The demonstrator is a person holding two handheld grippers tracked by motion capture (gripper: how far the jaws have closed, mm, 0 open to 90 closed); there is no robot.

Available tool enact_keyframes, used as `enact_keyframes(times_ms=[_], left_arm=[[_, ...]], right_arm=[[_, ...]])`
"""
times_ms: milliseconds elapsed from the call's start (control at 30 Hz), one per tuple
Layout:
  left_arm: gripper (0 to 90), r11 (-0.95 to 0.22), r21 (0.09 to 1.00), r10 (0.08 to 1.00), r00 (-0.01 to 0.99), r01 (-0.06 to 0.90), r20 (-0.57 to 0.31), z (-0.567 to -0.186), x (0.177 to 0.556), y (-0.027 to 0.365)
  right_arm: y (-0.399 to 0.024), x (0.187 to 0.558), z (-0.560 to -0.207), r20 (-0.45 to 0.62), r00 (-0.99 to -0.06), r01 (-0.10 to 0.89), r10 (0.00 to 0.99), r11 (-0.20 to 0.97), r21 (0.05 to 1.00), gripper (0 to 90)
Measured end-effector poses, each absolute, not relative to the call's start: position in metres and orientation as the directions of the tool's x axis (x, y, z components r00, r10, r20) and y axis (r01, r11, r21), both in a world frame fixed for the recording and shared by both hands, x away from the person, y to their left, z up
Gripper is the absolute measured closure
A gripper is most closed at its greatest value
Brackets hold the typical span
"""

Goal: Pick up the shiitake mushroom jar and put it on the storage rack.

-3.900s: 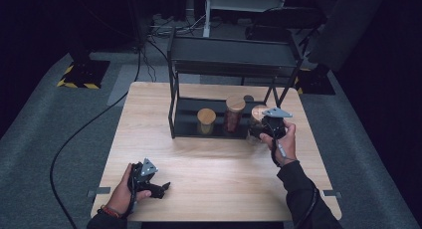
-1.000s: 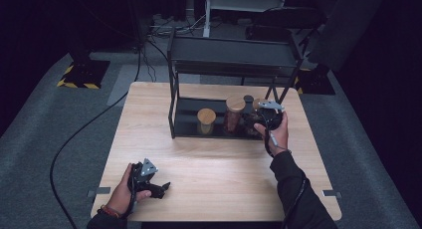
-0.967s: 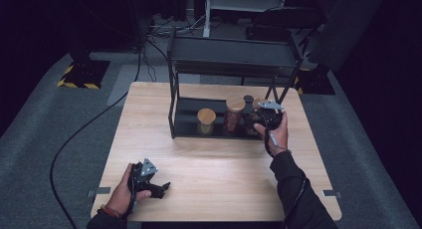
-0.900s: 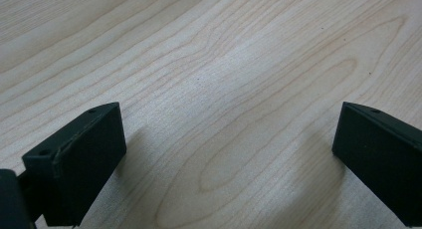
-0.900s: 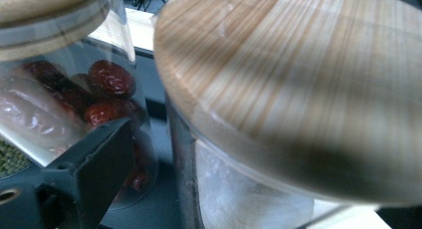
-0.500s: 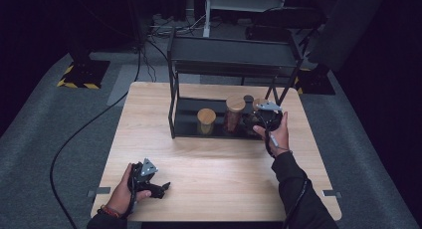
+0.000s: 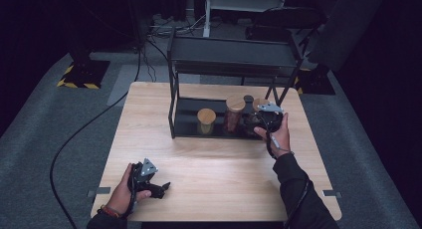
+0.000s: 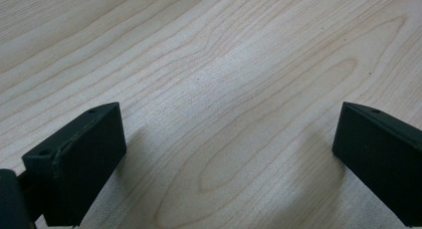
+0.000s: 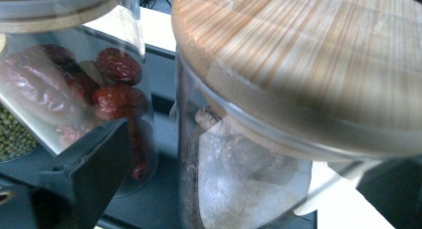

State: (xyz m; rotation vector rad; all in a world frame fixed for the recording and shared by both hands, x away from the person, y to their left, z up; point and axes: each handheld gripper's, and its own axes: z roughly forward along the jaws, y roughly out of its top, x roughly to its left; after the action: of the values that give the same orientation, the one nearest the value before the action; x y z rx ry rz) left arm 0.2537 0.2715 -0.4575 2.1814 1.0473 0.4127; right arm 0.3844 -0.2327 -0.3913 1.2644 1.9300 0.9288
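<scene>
Right gripper (image 9: 239, 189) stands spread around the wooden-lidded jar (image 9: 249, 179) on the rack's (image 7: 174, 114) lower shelf, its jaws just opened wider.

Glass jar (image 9: 239, 189) with a round bamboo lid (image 9: 318, 55), upright on my rack's lower shelf (image 7: 219, 132), pale dried pieces inside, at three o'clock of the red-date jar (image 7: 232, 114), just beside it, between my right tongs' jaws.

Each hand-held gripper, left (image 7: 158, 188) and right (image 7: 253, 120), is black with a grey three-cornered plate on top and a dark cable. Blocky jaws carry small screw holes. The right arm wears a dark sleeve (image 7: 298, 194); the left wrist, a band (image 7: 110, 211).
</scene>
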Motion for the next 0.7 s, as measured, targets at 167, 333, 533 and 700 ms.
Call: enact_keyframes(times_ms=[167, 333, 533, 700], left_arm=[[0.2, -0.451, 0.690, 0.779, 0.627, 0.566, -0.005, -0.457, 0.254, 0.271], [0.2, -0.451, 0.690, 0.779, 0.627, 0.566, -0.005, -0.457, 0.254, 0.271], [0.2, -0.451, 0.690, 0.779, 0.627, 0.566, -0.005, -0.457, 0.254, 0.271], [0.2, -0.451, 0.690, 0.779, 0.627, 0.566, -0.005, -0.457, 0.254, 0.271]], right_arm=[[-0.232, 0.381, -0.389, -0.161, -0.338, 0.475, 0.927, 0.315, 0.821, 2.2], [-0.232, 0.376, -0.388, -0.178, -0.341, 0.467, 0.923, 0.331, 0.820, 2.2], [-0.235, 0.371, -0.389, -0.186, -0.338, 0.461, 0.922, 0.335, 0.821, 2.2], [-0.239, 0.366, -0.391, -0.190, -0.347, 0.454, 0.919, 0.342, 0.823, 2.1]])
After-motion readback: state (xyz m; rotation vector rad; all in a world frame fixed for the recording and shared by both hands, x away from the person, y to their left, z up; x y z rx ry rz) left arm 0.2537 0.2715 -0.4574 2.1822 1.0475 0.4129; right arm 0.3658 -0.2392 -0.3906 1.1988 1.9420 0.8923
